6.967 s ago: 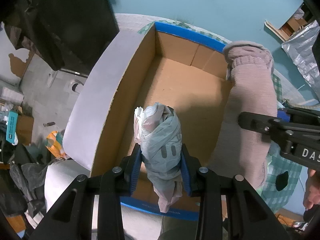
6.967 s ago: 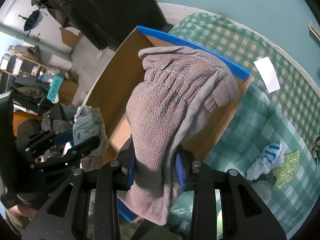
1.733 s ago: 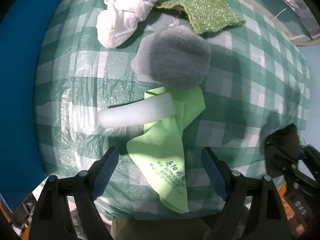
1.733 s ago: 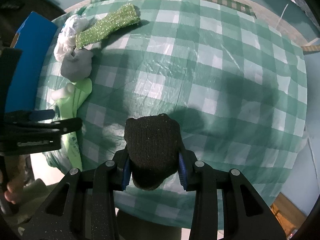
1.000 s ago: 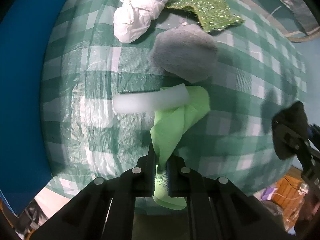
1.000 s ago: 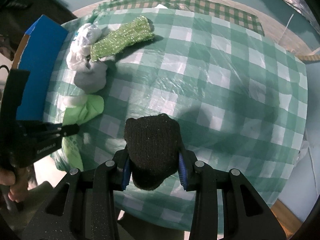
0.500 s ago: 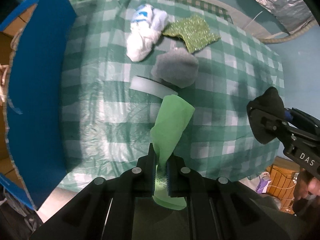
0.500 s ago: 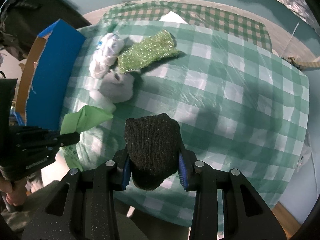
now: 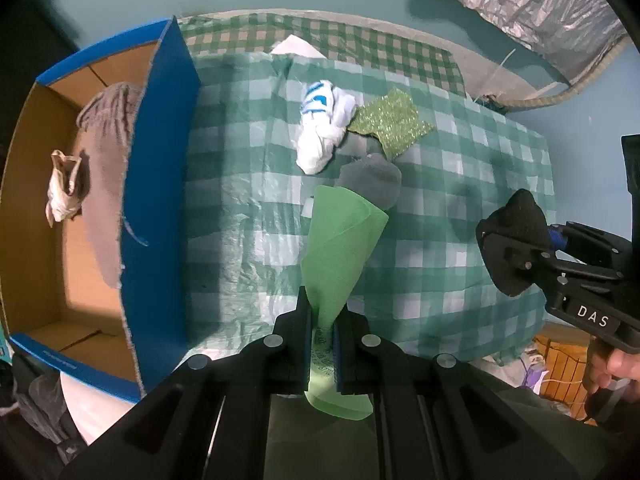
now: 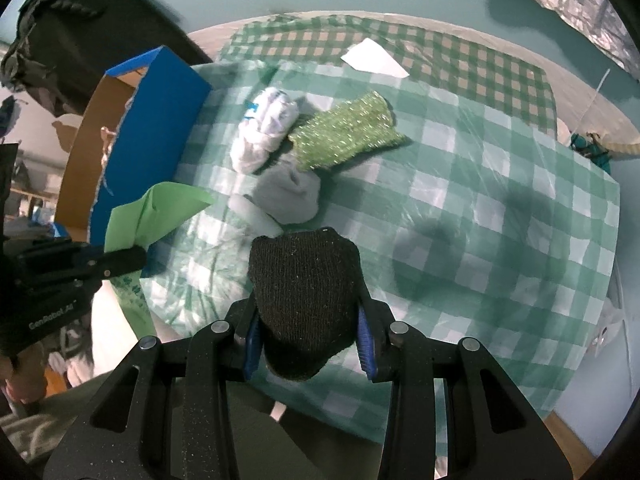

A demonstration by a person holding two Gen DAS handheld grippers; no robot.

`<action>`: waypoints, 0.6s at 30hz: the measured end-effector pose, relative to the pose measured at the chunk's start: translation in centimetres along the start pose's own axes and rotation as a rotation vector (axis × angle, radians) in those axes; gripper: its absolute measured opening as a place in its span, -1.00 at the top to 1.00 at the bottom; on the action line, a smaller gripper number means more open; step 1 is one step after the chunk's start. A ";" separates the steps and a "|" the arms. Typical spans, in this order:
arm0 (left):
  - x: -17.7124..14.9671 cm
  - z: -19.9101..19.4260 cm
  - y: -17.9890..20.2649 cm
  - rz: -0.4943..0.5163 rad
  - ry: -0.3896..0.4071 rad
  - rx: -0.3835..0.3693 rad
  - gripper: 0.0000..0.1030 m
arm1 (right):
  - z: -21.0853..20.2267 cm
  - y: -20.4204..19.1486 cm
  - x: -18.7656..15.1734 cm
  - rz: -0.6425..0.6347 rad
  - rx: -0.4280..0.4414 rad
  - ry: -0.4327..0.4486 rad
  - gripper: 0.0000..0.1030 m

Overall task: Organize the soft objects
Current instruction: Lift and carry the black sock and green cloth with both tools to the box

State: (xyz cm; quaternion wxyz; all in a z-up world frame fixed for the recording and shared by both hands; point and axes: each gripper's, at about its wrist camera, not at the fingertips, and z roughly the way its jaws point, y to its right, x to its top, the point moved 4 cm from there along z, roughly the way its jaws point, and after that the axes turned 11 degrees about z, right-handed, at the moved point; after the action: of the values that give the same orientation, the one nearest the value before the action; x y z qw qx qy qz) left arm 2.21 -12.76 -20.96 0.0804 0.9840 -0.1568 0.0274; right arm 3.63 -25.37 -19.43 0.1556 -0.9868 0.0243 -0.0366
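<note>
Left tongs (image 9: 322, 344) are pinching shut on the green cloth (image 9: 340, 256), which is hanging clear of the counter (image 9: 248, 208), its long axis running straight out along the fingers. Right tongs (image 10: 308, 338) are partly closed, clamping the black beanie (image 10: 306, 296), also lifted off the counter.

Landmark is the box (image 9: 156, 200), blue outside and cardboard inside, sitting at the counter's left edge. Inside it a grey sock (image 9: 106, 176) and a pale bundle (image 9: 64, 188) are already lying. The green cloth is hanging right of the box, with the beanie further right again, so the left hand is the nearer one; likely the cloth goes in first, moving left over the blue wall. Both tongs are pointing steeply down at the counter.

Still lying right of the box are a white sock (image 9: 324, 132), a glitter-green cloth (image 9: 390, 124), a grey ball (image 9: 370, 180) and a white roll (image 10: 256, 210) beside that ball.
</note>
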 end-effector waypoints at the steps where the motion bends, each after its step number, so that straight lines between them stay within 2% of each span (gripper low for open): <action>1: 0.0 -0.3 -0.1 -0.002 0.006 0.001 0.84 | -0.2 -0.3 0.1 -0.003 0.006 -0.001 0.28; 18: -1.2 -5.5 -3.9 -0.048 0.088 0.023 0.84 | -1.7 -8.9 2.5 -0.127 0.076 0.010 0.28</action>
State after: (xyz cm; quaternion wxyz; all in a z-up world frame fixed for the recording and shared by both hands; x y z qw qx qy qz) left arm 2.11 -7.80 -16.26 0.0765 0.9861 -0.1292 0.0705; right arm 6.30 -17.56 -14.92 0.1903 -0.9796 -0.0389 -0.0521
